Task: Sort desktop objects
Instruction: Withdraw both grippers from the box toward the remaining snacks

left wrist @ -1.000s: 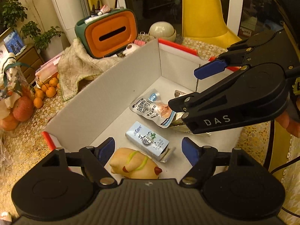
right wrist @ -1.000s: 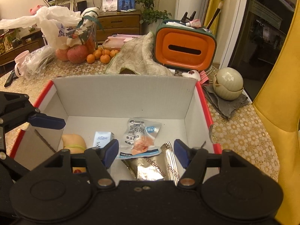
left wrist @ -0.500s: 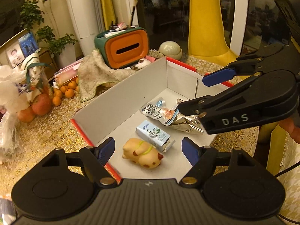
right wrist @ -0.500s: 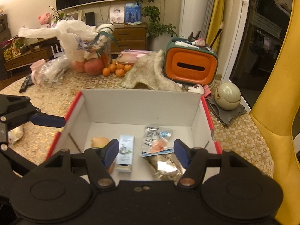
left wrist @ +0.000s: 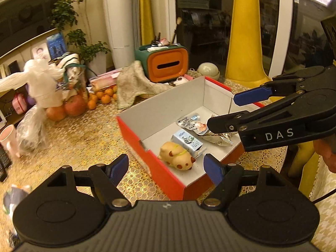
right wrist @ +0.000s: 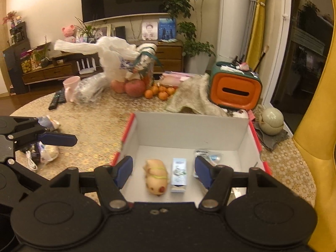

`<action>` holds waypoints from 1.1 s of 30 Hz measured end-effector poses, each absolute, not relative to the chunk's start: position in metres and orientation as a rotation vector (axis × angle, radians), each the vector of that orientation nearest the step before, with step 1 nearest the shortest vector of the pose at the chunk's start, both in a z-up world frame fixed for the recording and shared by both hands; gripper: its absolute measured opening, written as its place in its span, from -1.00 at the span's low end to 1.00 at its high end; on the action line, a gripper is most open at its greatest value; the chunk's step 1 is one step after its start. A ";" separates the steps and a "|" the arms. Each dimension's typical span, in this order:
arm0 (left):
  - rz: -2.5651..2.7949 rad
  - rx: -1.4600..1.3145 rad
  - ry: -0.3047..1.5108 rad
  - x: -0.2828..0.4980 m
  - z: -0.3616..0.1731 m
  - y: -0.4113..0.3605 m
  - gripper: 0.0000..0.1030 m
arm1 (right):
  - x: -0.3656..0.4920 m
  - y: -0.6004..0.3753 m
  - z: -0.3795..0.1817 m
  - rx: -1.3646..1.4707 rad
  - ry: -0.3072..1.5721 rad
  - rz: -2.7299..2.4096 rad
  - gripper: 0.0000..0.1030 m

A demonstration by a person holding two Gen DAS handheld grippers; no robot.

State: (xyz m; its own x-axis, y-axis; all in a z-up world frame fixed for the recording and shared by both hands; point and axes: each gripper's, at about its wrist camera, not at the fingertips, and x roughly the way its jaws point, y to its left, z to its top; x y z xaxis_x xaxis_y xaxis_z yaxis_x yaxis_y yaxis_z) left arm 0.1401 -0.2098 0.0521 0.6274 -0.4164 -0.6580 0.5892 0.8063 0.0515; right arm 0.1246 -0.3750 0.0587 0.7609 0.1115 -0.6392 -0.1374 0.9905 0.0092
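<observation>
A red cardboard box [left wrist: 159, 105] with a white inside [right wrist: 189, 130] sits on the gold-patterned table. In it lie a tan toy pig [left wrist: 176, 157] [right wrist: 156, 178], a small blue-white carton [left wrist: 187, 141] [right wrist: 178, 173], a printed snack pouch [left wrist: 192, 122] [right wrist: 210, 155] and a silver foil packet [left wrist: 220, 140]. My left gripper [left wrist: 166, 169] hovers open above the box's near left corner, holding nothing. The right gripper [right wrist: 164, 171] [left wrist: 231, 110] hangs open over the box's near edge, also empty. Small wrapped items [right wrist: 47, 153] lie on the table left of the box, below the left gripper's finger [right wrist: 57, 139].
Behind the box stand an orange tissue holder [left wrist: 168, 65], a beige cloth [left wrist: 136, 84] and a round cream bowl [left wrist: 209, 70]. Oranges [left wrist: 103, 96], apples, plastic bags, a pink cup [right wrist: 70, 88] and a remote [right wrist: 56, 100] crowd the far left. A yellow chair [right wrist: 315, 126] is at the right.
Both grippers have drawn back and risen from the box, which now looks smaller and farther off. The left view has swung left, showing more table. Both jaws stayed open and empty.
</observation>
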 end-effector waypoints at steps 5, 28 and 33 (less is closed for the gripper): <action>-0.534 0.245 0.662 0.129 0.058 -0.185 0.51 | 0.114 -0.355 0.062 -0.032 0.666 0.155 0.26; -0.304 0.157 0.640 0.087 0.032 -0.069 0.93 | 0.102 -0.259 0.050 -0.056 0.603 0.256 0.61; -0.255 0.151 0.637 0.086 0.021 -0.047 0.97 | 0.107 -0.238 0.045 -0.060 0.599 0.276 0.65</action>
